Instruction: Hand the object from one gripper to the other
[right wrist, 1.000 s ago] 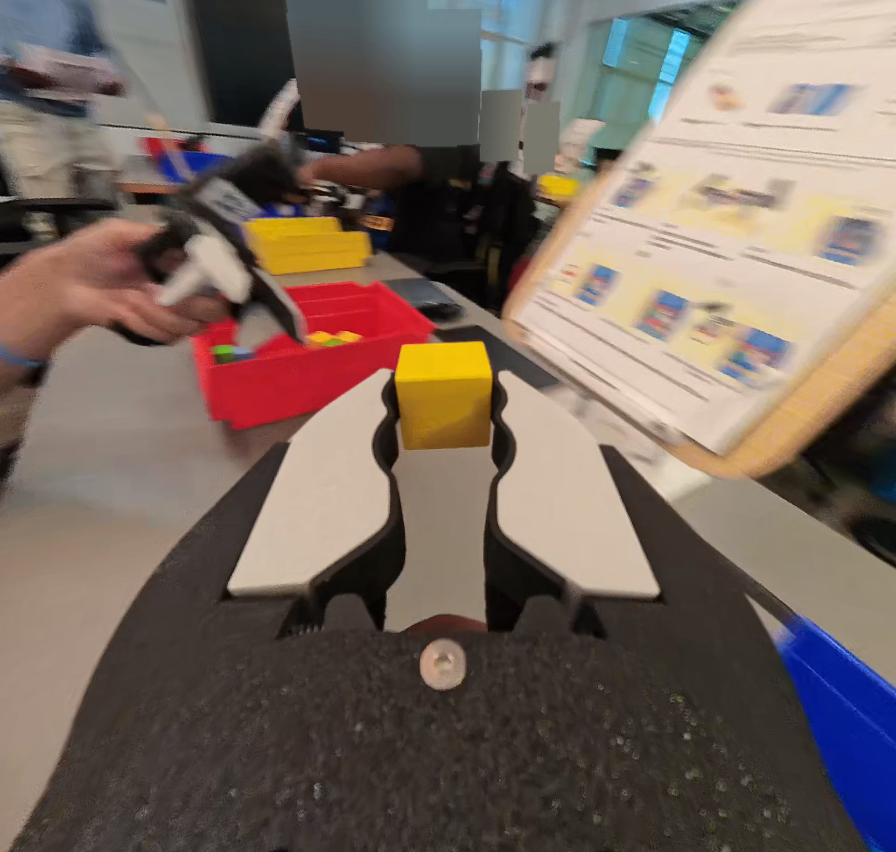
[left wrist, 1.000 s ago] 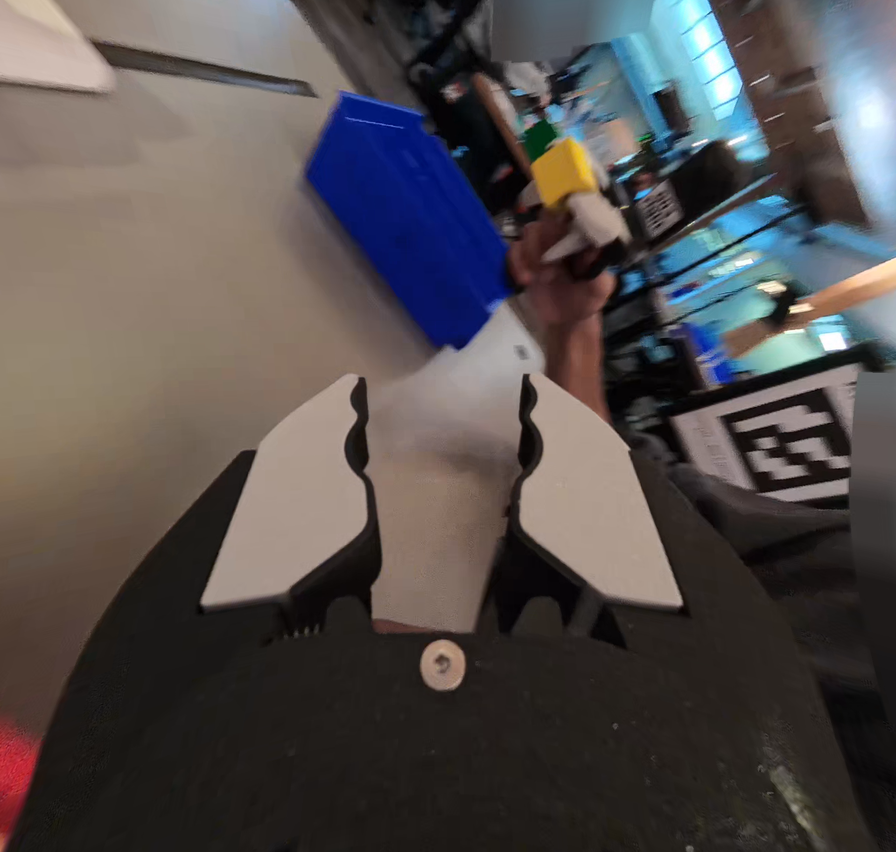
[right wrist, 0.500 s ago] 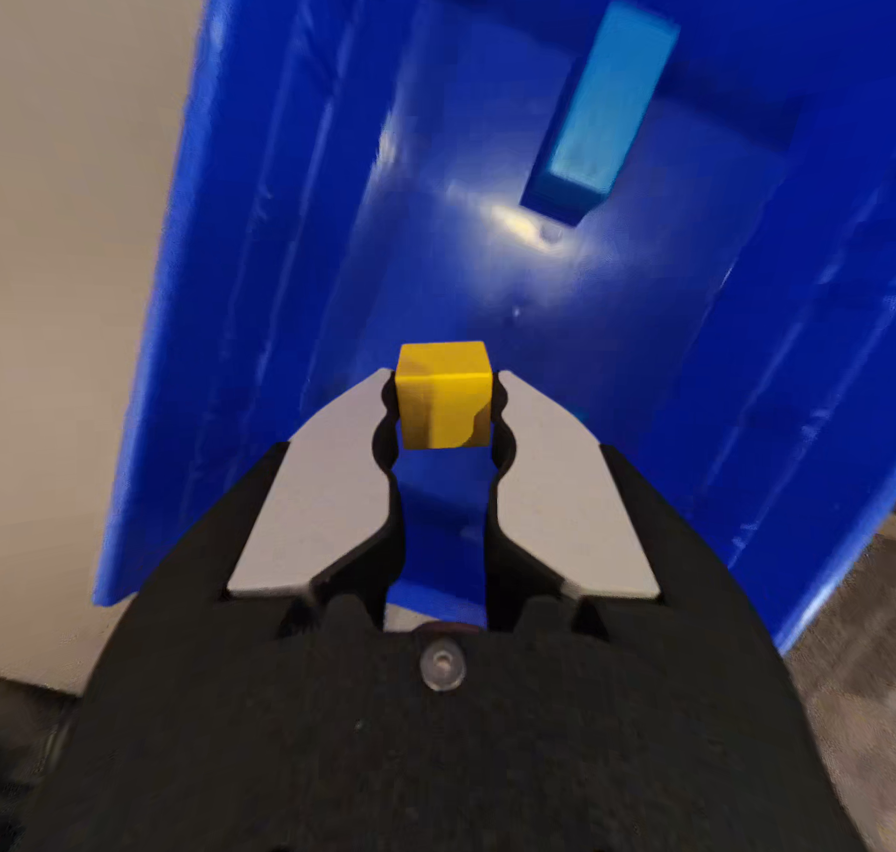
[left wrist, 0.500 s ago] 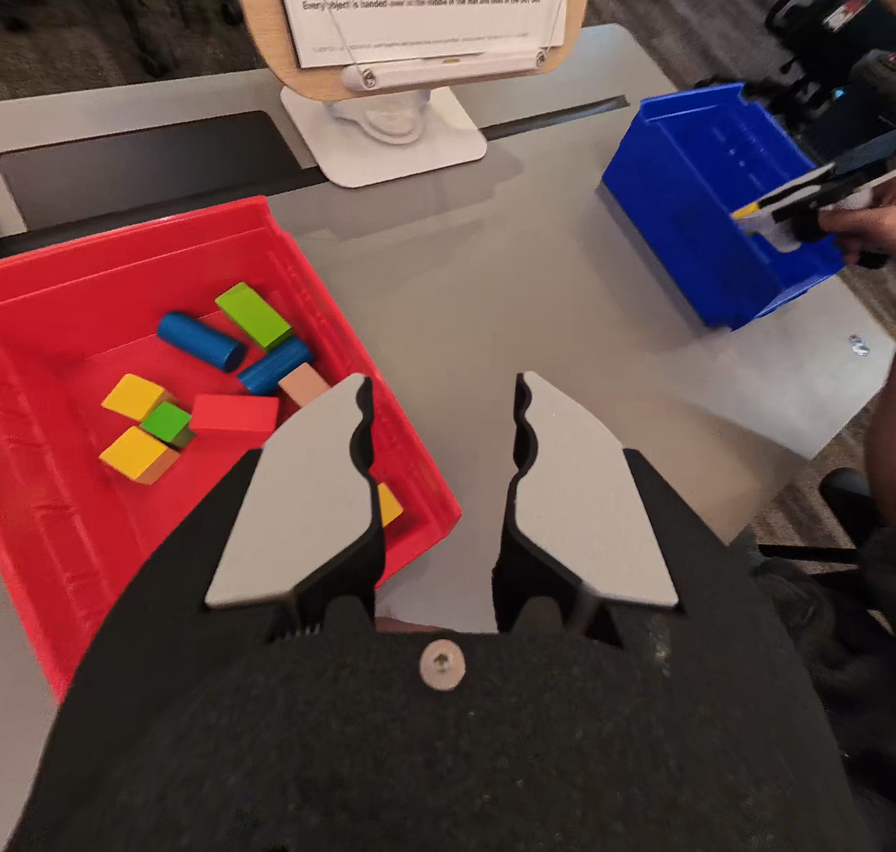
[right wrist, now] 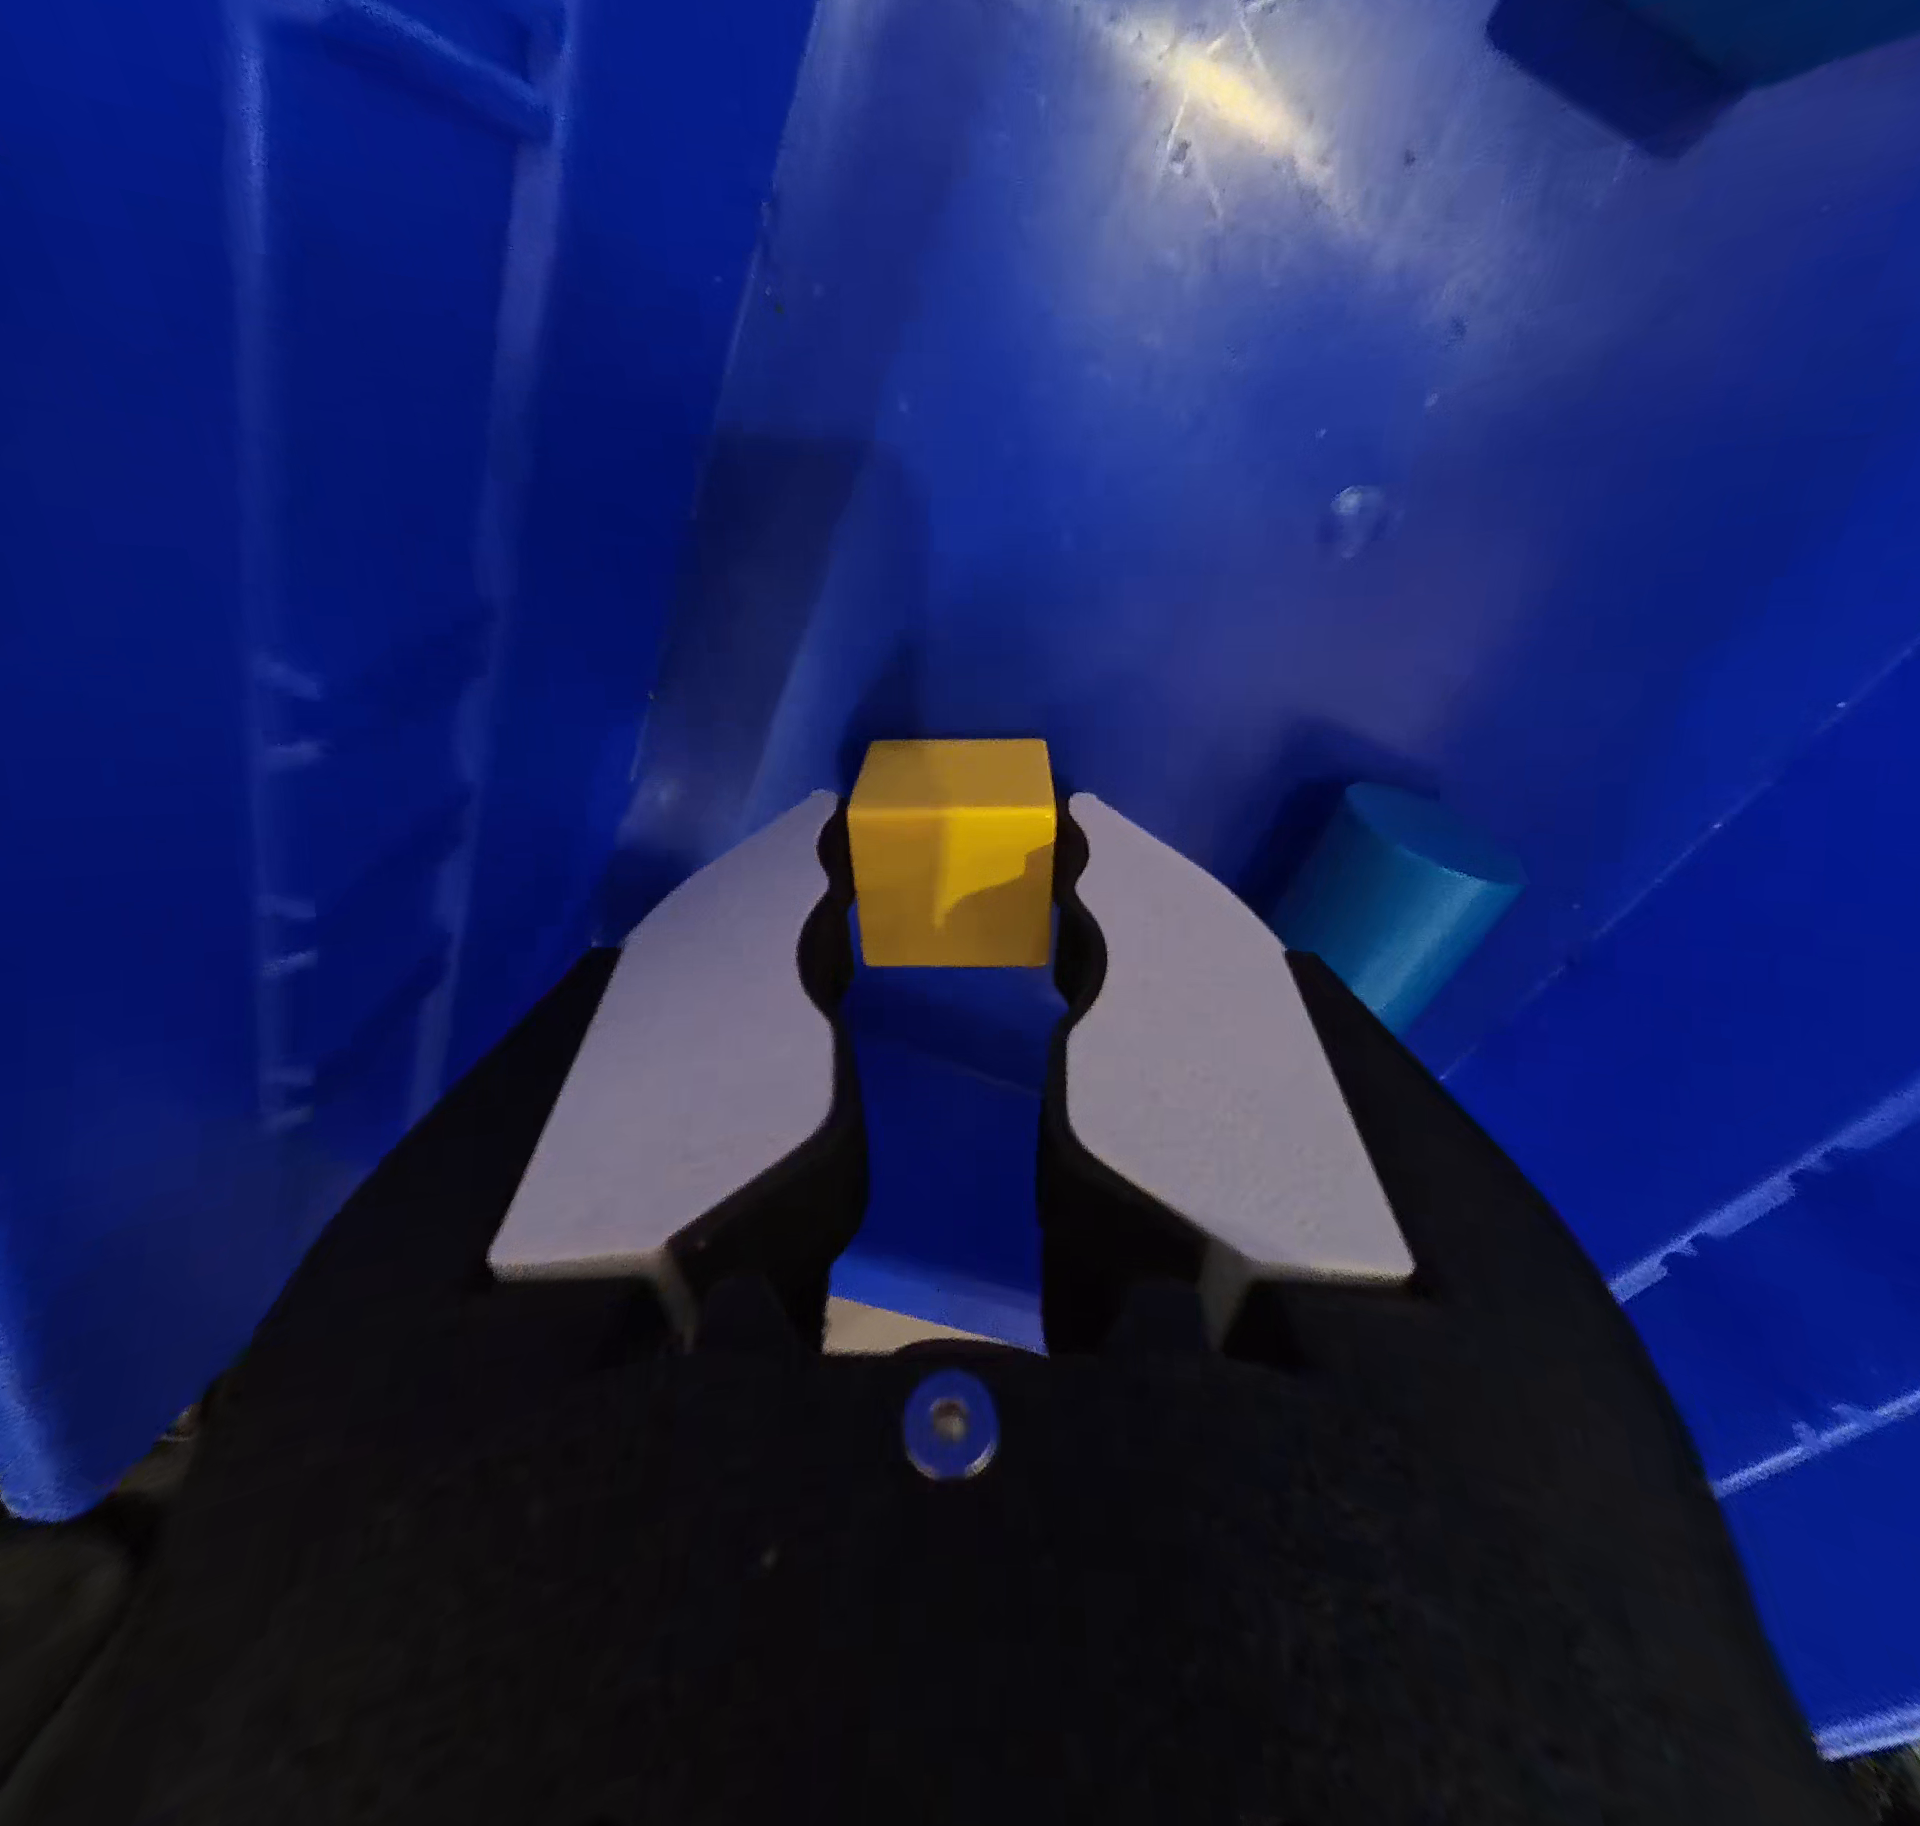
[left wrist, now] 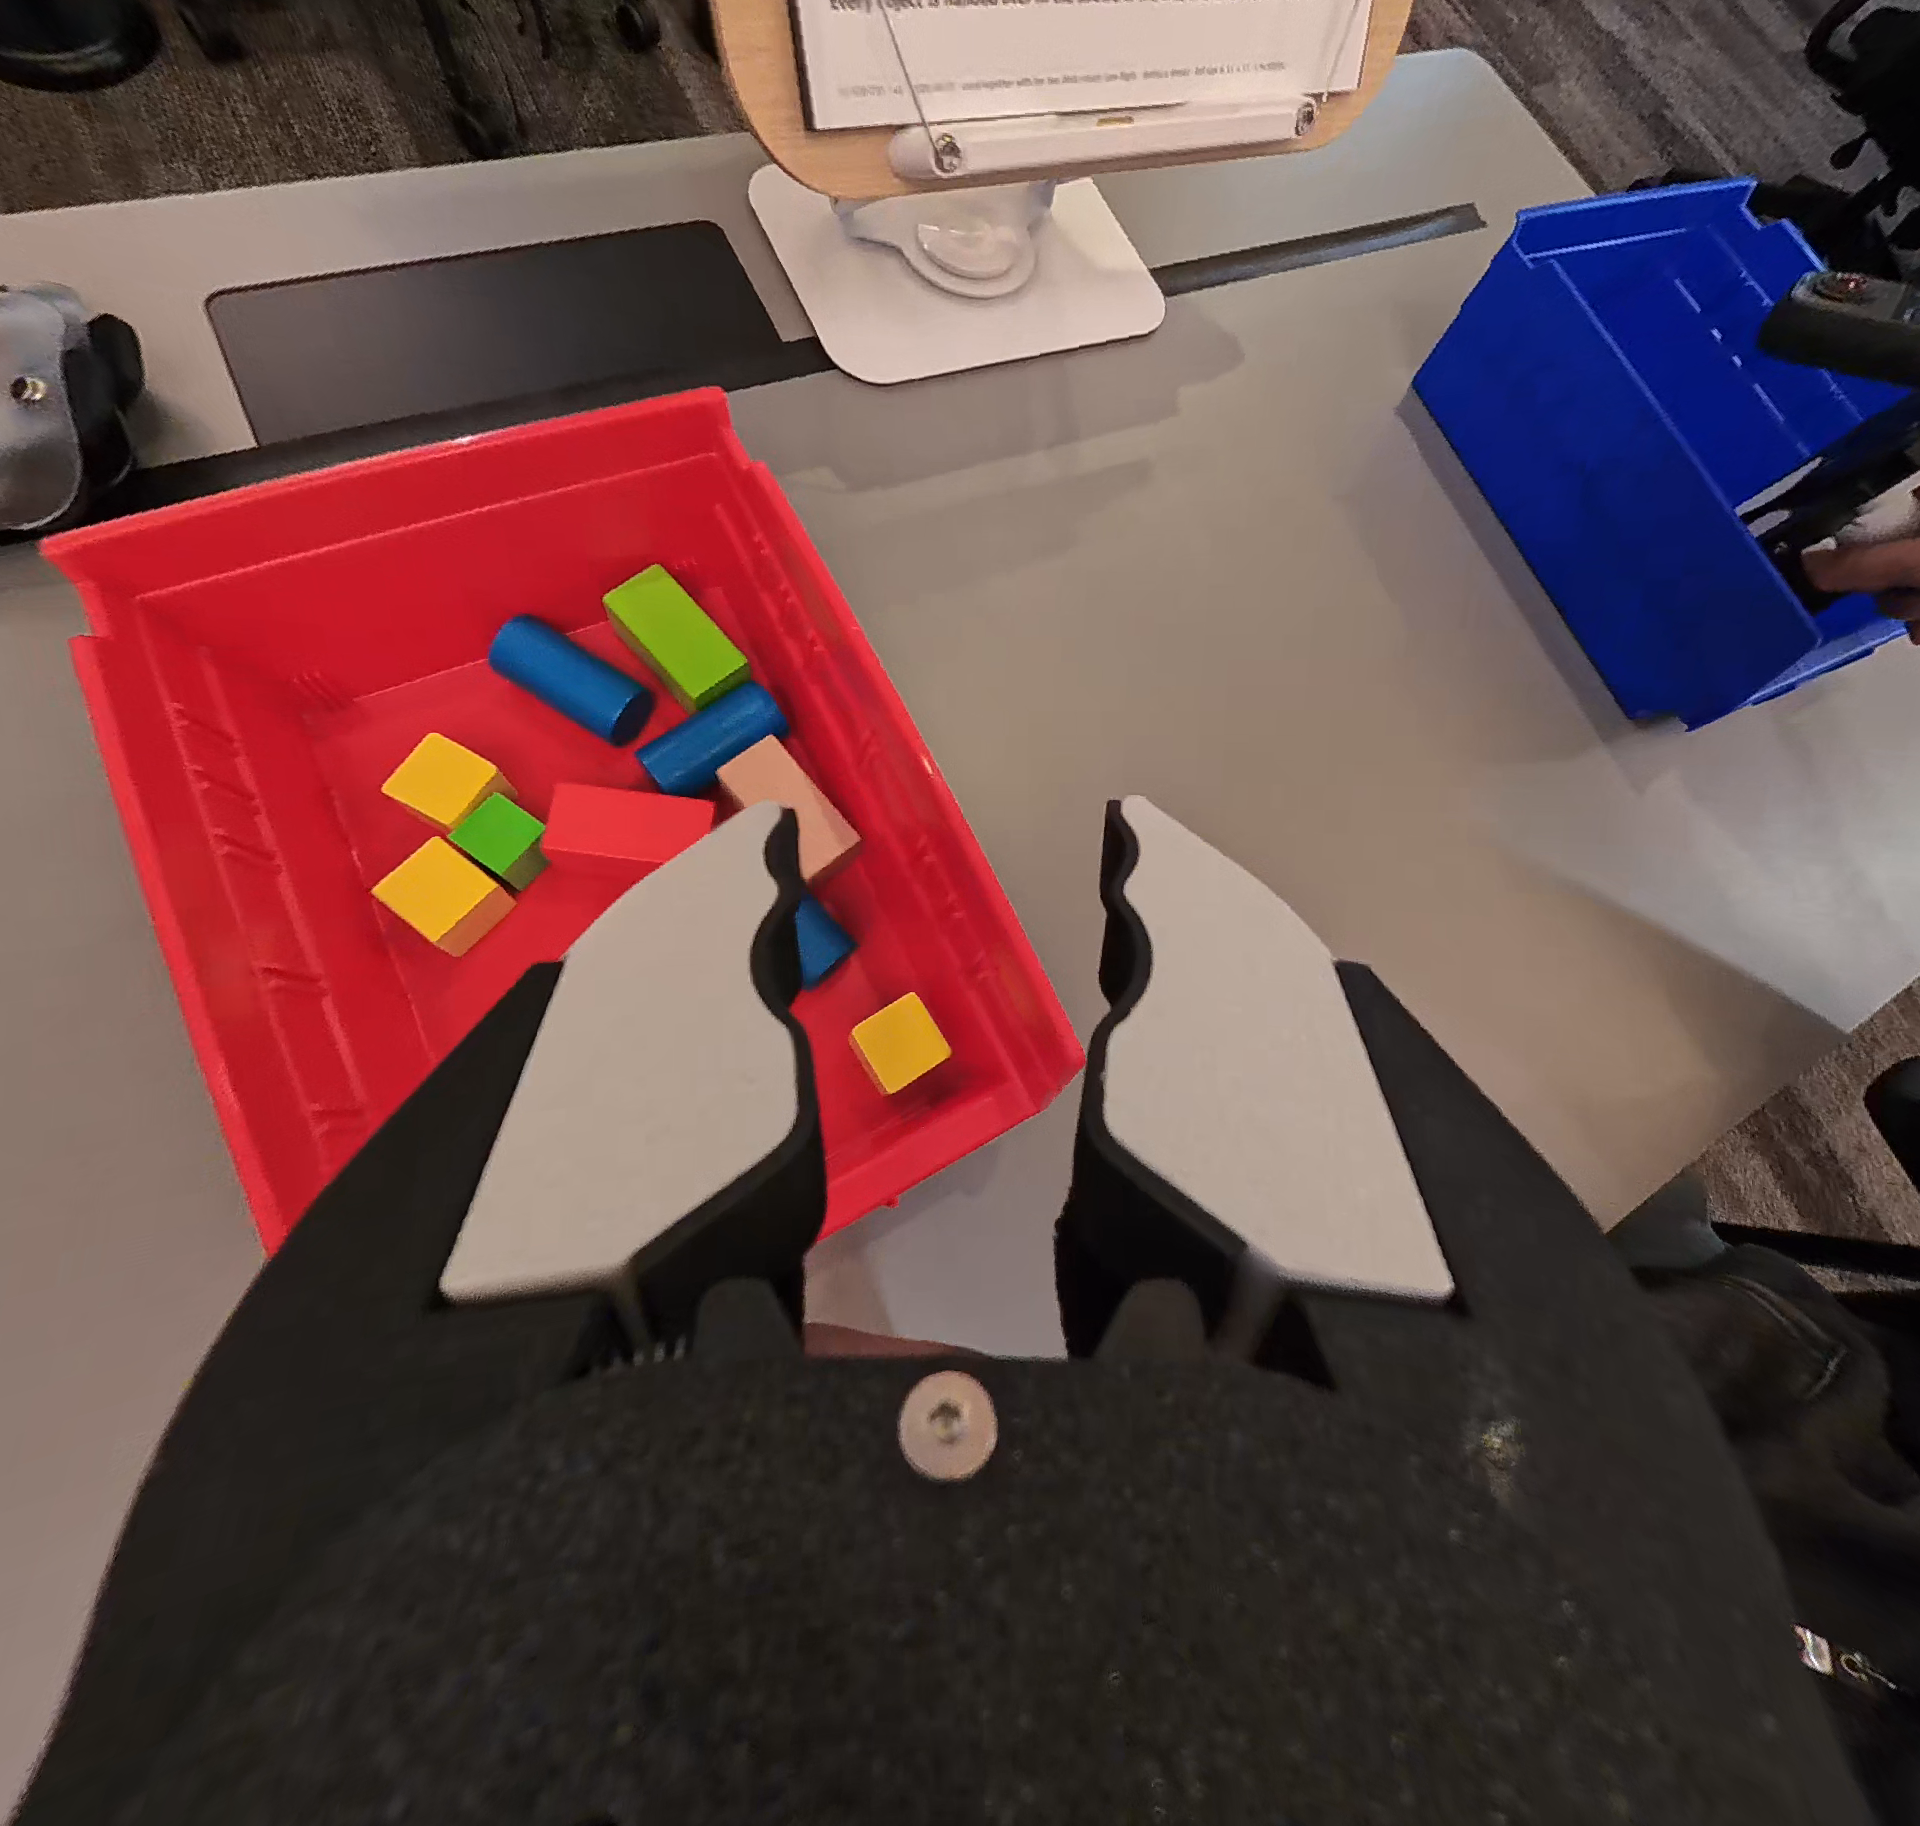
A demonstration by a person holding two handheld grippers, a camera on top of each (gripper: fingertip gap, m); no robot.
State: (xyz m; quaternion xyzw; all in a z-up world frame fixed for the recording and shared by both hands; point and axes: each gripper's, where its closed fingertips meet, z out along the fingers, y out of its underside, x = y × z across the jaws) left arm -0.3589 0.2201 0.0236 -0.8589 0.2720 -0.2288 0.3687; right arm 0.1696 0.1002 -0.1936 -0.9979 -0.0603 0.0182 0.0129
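so the right claw is clamped on the yellow cube down inside the blue bin, left claw spread with nothing in it, so i'd lower close to the floor and let go gently, clear of the blue cylinder.

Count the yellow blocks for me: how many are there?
4. Three lie in the red bin: two at its left, one at its near right corner. The right gripper holds a fourth inside the blue bin. Others may be hidden.

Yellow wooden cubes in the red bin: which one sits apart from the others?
The yellow wooden cube at the red plastic bin's near corner; the other two flank a small green block.
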